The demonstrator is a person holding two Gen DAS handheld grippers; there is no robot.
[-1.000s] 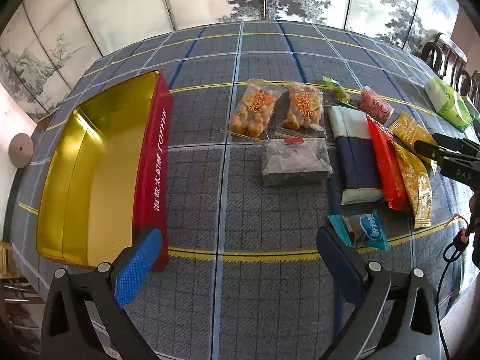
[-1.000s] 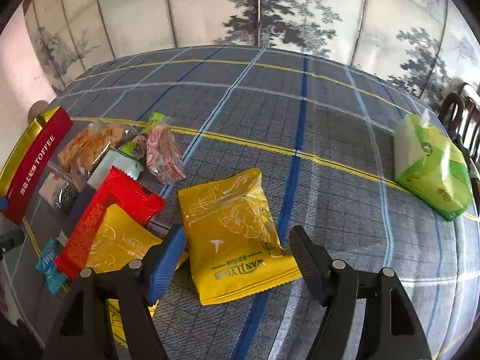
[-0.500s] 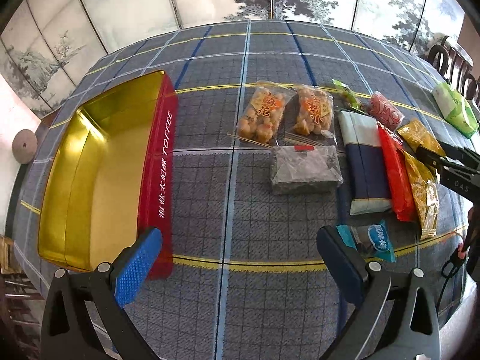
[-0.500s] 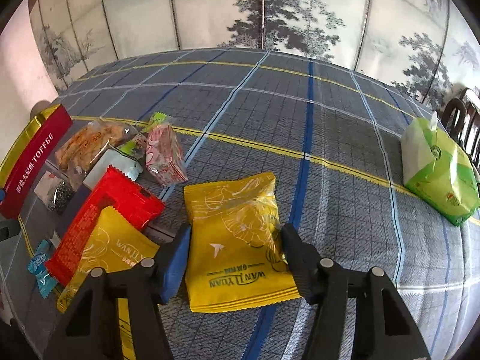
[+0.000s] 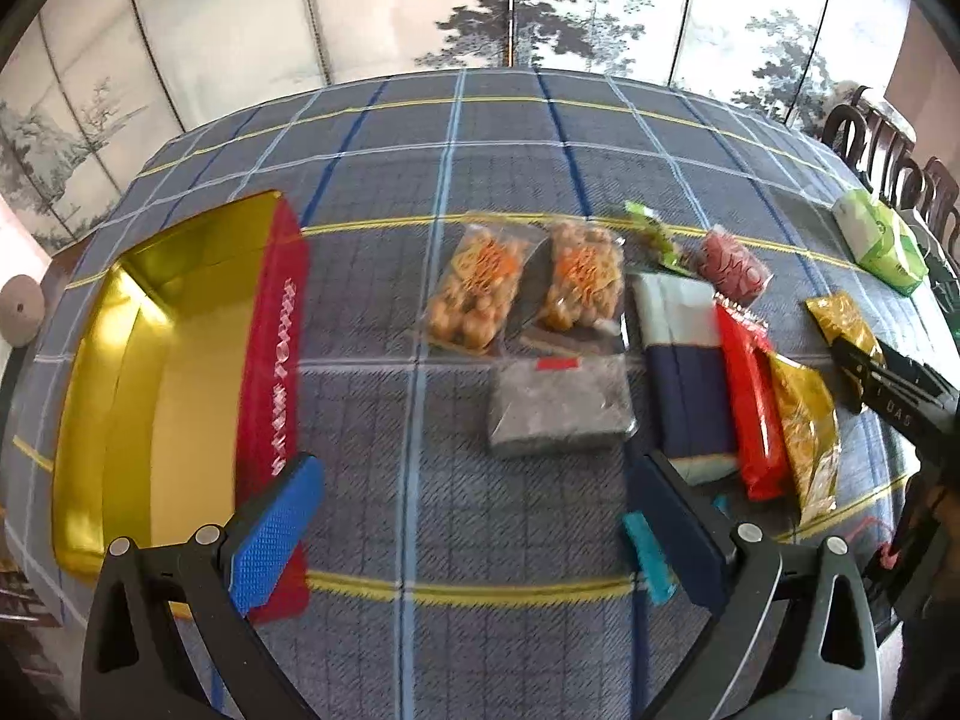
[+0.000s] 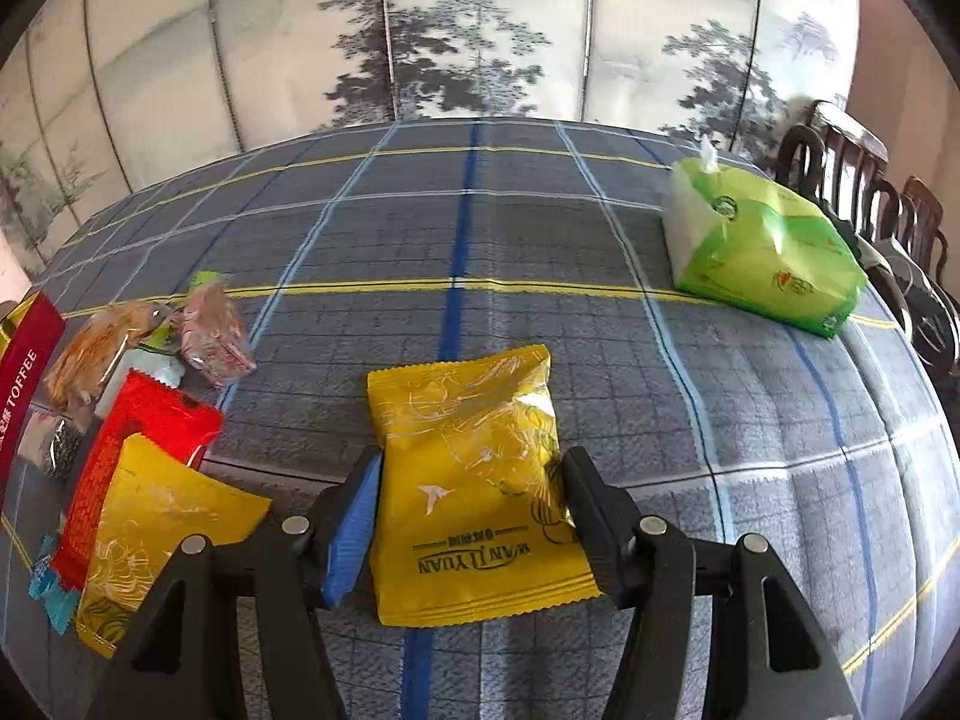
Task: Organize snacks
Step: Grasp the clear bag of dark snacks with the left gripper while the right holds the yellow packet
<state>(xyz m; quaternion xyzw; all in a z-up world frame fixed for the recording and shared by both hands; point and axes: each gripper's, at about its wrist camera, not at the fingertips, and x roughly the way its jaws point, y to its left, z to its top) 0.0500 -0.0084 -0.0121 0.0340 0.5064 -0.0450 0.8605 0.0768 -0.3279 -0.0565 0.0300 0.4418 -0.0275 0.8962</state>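
A gold tin with a red TOFFEE side (image 5: 270,354) lies open at the left of the plaid table. Several snack packs lie in a row: two clear bags of orange snacks (image 5: 474,294), a grey pack (image 5: 558,405), a navy and white pack (image 5: 687,372), a red pack (image 5: 750,402) and a yellow pack (image 5: 804,426). My left gripper (image 5: 474,528) is open and empty above the cloth. My right gripper (image 6: 468,510) is shut on a yellow Wanyuan pack (image 6: 474,480), its pads pressing both sides; it also shows in the left wrist view (image 5: 840,324).
A green tissue pack (image 6: 762,252) lies at the far right. A pink pack (image 6: 213,339) and a small teal pack (image 5: 645,552) lie among the snacks. Dark chairs (image 6: 864,204) stand past the table's right edge. A painted screen stands behind.
My right gripper's jaws have closed from wide apart onto the yellow pack. My left gripper has drifted slightly over the table, still open.
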